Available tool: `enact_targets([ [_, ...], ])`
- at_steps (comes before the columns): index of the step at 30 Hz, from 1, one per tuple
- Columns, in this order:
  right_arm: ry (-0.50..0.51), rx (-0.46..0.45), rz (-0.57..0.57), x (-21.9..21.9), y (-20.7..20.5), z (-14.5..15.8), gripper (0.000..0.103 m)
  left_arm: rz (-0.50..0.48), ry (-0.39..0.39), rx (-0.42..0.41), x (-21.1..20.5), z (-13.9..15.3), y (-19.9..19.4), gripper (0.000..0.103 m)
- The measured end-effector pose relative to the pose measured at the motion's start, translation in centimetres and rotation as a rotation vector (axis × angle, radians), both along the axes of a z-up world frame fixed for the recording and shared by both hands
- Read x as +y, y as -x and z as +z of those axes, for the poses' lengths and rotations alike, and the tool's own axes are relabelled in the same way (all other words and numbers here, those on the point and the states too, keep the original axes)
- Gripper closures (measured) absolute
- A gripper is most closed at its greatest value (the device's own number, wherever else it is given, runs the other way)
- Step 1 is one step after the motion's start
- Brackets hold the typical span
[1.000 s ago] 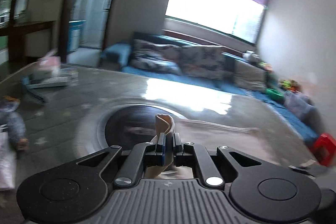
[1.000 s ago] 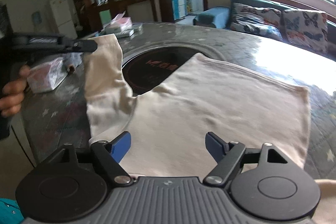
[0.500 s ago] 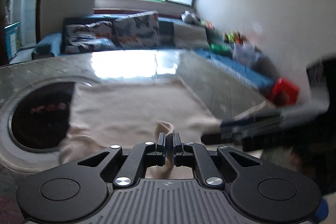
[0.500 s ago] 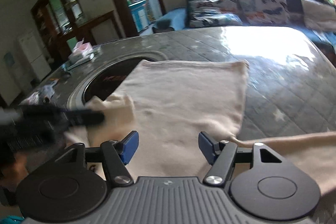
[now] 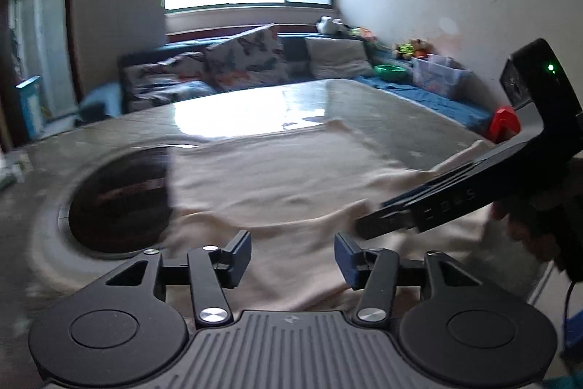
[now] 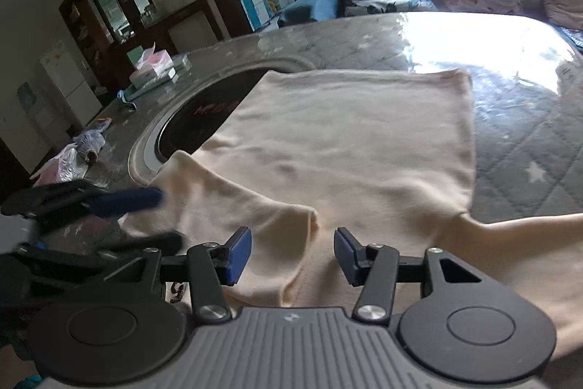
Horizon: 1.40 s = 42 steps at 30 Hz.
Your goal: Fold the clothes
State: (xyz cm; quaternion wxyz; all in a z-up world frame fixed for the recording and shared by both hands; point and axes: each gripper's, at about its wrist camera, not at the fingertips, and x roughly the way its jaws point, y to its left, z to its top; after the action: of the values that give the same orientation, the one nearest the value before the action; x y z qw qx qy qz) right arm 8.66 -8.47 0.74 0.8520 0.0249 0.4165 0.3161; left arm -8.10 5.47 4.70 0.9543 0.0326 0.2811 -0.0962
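A cream shirt (image 5: 277, 177) lies spread on the grey quilted table, also in the right wrist view (image 6: 349, 133). Its left sleeve (image 6: 233, 203) is folded in over the body; the right sleeve (image 6: 524, 243) stretches out to the right. My left gripper (image 5: 293, 256) is open and empty just above the shirt's near edge. My right gripper (image 6: 293, 256) is open and empty above the folded sleeve. The right gripper shows from the side in the left wrist view (image 5: 437, 203); the left gripper shows at the left of the right wrist view (image 6: 109, 203).
A round black cooktop (image 5: 120, 199) is set into the table (image 6: 528, 152), partly under the shirt. Boxes and tissues (image 6: 156, 68) and crumpled cloth (image 6: 87, 144) lie at the table's far left. A sofa with cushions (image 5: 247, 64) stands behind.
My left gripper carried the sleeve rightward over the shirt body, then opened and let it go. The sleeve now lies folded on the shirt. My right gripper stayed open.
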Motion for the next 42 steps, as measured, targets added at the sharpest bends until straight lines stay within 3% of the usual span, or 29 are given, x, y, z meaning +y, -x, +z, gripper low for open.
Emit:
enact_targets([
  [7, 0.061, -0.037, 0.016, 1.3, 0.3, 0.0, 0.064, 0.115, -0.028, 0.029, 4.6, -1.2, 1.6, 0.038],
  [11, 0.078, -0.042, 0.010, 1.4, 0.2, 0.0, 0.075, 0.122, -0.045, 0.050, 5.1, -2.1, 1.7, 0.038],
  [13, 0.086, -0.043, 0.004, 1.3, 0.1, 0.1, 0.089, 0.118, -0.043, 0.052, 5.2, -2.3, 1.6, 0.038],
  [19, 0.103, -0.094, -0.009, 1.1, 0.4, 1.1, 0.100, 0.093, -0.057, 0.056, 5.0, -2.9, 1.6, 0.038],
  [22, 0.127, -0.167, -0.007, 1.2, 0.9, 2.7, 0.101, 0.085, -0.070, 0.047, 4.8, -3.1, 1.7, 0.039],
  [26, 0.112, -0.180, -0.009, 0.7, 0.9, 4.0, 0.101, 0.082, -0.069, 0.038, 5.0, -3.0, 1.9, 0.039],
  [29, 0.100, -0.142, -0.026, 0.2, 0.4, 3.3, 0.093, 0.093, -0.056, 0.038, 5.4, -2.9, 2.0, 0.038],
  [31, 0.090, -0.102, -0.035, 0.1, 0.2, 2.2, 0.081, 0.096, -0.053, 0.040, 5.6, -2.9, 2.0, 0.038],
  [32, 0.083, -0.081, -0.035, 0.1, 0.1, 1.7, 0.079, 0.097, -0.053, 0.040, 5.6, -2.9, 2.0, 0.038],
  [39, 0.071, -0.041, -0.042, 0.7, -0.5, -0.3, 0.078, 0.107, -0.069, 0.033, 5.8, -2.8, 2.0, 0.022],
  [41, 0.074, -0.049, -0.030, 1.0, -0.4, -0.2, 0.082, 0.112, -0.070, 0.034, 5.8, -2.9, 1.9, 0.015],
  [42, 0.077, -0.054, -0.024, 1.1, -0.3, -0.1, 0.090, 0.113, -0.071, 0.035, 5.8, -2.9, 1.9, 0.013],
])
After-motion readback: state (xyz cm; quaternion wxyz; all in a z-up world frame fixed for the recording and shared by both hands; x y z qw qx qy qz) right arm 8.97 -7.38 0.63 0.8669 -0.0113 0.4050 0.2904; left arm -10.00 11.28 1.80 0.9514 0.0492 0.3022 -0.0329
